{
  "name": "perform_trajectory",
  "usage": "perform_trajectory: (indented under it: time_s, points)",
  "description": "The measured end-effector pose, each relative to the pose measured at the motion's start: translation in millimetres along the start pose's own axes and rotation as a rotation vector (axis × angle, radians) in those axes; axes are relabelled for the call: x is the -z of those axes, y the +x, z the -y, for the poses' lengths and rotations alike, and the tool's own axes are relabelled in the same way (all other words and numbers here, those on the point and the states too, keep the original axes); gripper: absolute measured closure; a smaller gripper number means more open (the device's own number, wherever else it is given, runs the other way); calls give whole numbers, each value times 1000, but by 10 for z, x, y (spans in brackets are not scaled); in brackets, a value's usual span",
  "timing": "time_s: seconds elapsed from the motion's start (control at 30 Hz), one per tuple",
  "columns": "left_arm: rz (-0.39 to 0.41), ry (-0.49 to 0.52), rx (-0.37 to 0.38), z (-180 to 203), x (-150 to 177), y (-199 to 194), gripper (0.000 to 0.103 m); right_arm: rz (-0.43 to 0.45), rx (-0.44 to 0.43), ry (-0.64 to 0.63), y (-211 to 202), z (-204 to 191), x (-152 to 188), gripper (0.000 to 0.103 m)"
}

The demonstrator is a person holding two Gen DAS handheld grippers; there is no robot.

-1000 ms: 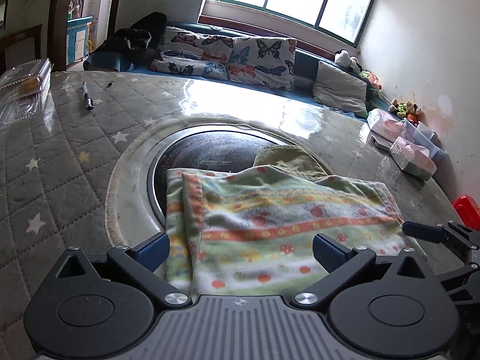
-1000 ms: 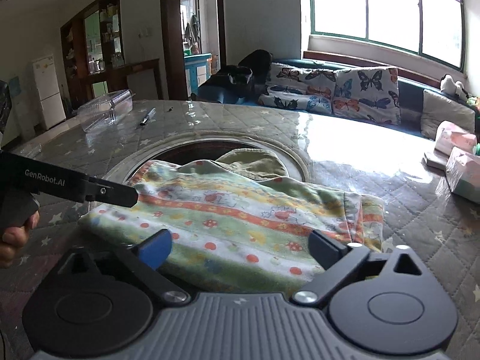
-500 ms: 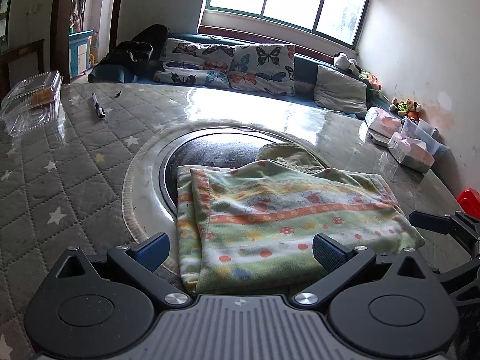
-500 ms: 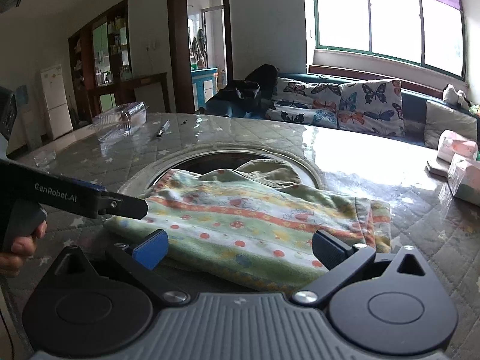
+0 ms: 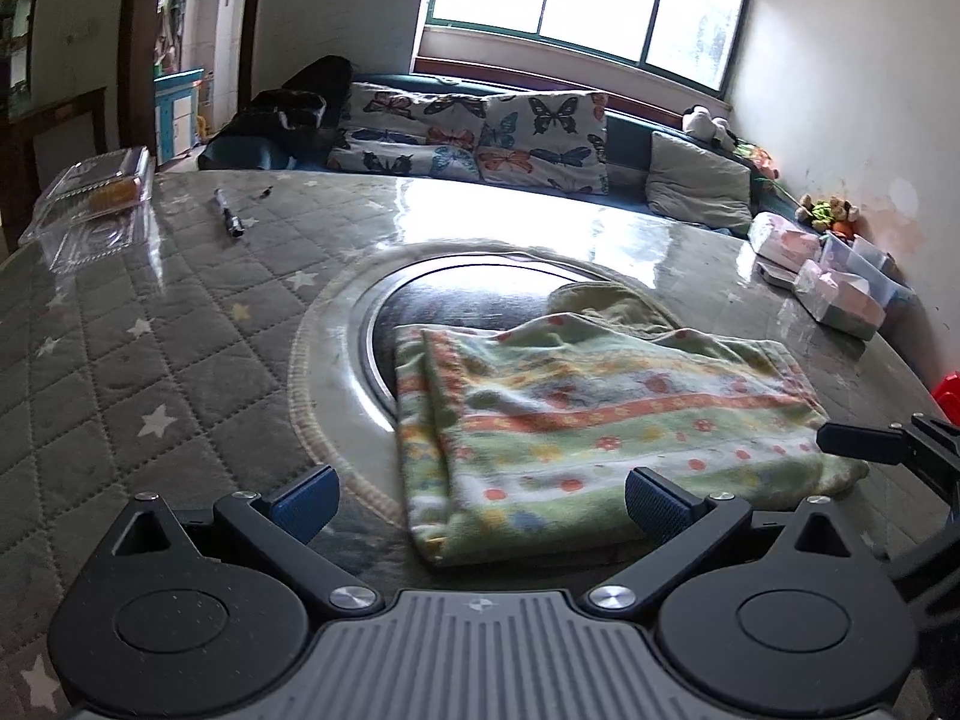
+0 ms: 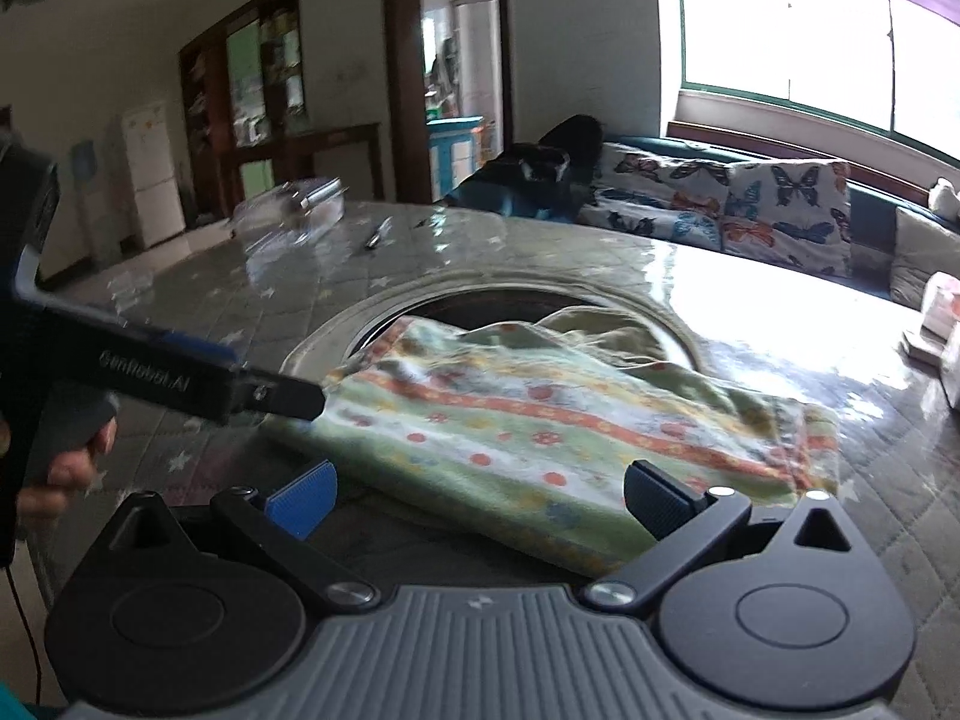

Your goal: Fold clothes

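A folded cloth patterned with green, white and orange stripes and red dots point(image 5: 588, 426) is seen lying at the centre of the left wrist frame, on a round counter covered by a grey quilted, star-printed cloth under clear sheeting point(image 5: 180, 354). Its far part is laid over the dark circular inset point(image 5: 474, 300) in the middle of the counter, and a plain olive-green fabric point(image 5: 606, 303) is seen bunched just behind it.

The left gripper point(image 5: 477, 495) is held low at the bottom of its frame, its blue-padded fingers point(image 5: 303, 498) spread wide and released, with the near edge of the cloth between them but not touched. The right gripper point(image 6: 477, 495) is likewise held with its fingers point(image 6: 300, 498) apart and empty, at the near edge of the cloth.

In the right wrist frame, the left gripper's black body is seen at the left edge, gripped by a hand point(image 6: 60, 468), its tip lying at the cloth's left corner.

At the upper left of the left wrist frame, a clear plastic clamshell box point(image 5: 96, 204) and a dark pen point(image 5: 228, 216) are found on the counter.
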State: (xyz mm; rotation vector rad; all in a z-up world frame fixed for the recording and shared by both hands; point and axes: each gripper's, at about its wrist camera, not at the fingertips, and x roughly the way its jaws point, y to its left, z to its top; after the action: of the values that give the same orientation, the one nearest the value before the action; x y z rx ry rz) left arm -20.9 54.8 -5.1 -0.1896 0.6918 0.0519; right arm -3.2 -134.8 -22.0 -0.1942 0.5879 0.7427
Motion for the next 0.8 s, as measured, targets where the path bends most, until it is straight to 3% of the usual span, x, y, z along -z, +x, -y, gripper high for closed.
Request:
perform_trajectory:
  time_s: [0.3,0.8]
  points:
    - [3,-45,-45,-208,-62,45,0,-45,-60,-145,184,-309,-84,3]
    - [-10,-199,-13,-554,-201,126,0,-108,-140,-399,602,-936,-218,27]
